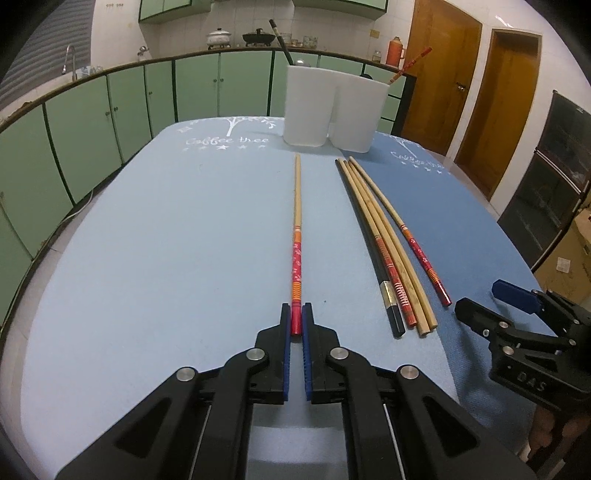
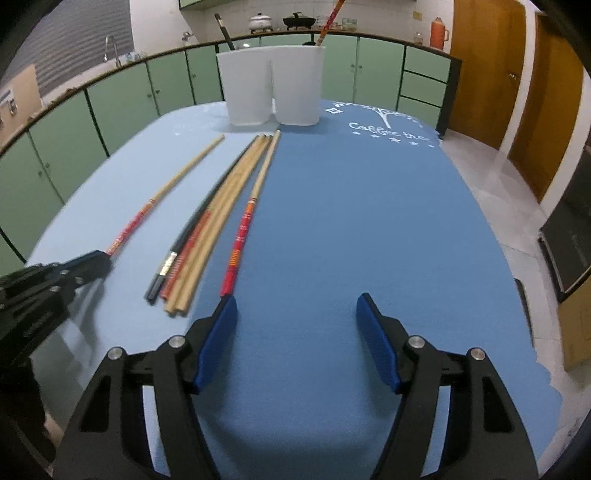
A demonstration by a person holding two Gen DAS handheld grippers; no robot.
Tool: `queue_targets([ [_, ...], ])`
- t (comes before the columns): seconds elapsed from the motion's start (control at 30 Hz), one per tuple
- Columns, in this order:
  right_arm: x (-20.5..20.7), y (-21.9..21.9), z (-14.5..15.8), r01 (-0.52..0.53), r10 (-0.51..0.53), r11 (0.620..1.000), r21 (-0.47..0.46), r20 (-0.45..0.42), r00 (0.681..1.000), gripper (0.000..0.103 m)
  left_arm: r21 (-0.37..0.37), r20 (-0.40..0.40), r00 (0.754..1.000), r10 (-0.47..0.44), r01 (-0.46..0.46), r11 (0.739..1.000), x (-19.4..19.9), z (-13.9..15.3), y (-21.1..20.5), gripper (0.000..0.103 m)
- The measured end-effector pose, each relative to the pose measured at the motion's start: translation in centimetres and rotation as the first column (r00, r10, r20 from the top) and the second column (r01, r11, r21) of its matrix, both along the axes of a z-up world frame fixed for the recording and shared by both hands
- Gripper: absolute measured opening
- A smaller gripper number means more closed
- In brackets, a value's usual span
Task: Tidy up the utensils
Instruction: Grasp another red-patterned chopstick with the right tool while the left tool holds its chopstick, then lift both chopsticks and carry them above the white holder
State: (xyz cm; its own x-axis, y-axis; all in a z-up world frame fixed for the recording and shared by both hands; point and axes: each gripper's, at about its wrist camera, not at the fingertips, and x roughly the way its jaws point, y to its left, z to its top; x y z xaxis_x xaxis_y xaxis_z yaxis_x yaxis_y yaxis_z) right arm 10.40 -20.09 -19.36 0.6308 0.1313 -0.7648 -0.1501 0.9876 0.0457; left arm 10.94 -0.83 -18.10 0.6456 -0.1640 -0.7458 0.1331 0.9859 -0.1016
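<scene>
My left gripper is shut on the red end of a single red-and-bamboo chopstick, which lies flat on the blue cloth and points toward the white two-compartment holder. Several more chopsticks lie in a group to its right. My right gripper is open and empty over the cloth, its left finger next to the end of a red-handled chopstick. The holder has one red chopstick in the right compartment and a dark utensil in the left.
The table is covered with light and darker blue cloths. Green cabinets and a counter with pots run behind it. Wooden doors stand at the right. The right gripper shows in the left wrist view.
</scene>
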Motion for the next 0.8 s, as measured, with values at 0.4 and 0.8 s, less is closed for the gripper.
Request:
queue_targets([
  [0.4,0.1,2.6,-0.6,-0.032,0.033,0.999,-0.023,0.061,0.998,0.027,0.039,0.017,1.0,-0.004,0.003,0.999,0.1,-0.5,-1.3,0.018],
  [0.8,0.0,0.3,2.2,-0.034,0.031,0.999,0.035,0.071,0.997,0.005,0.089,0.056,0.998,-0.026,0.021,0.996,-0.5,1.2,-2.2,0.006],
])
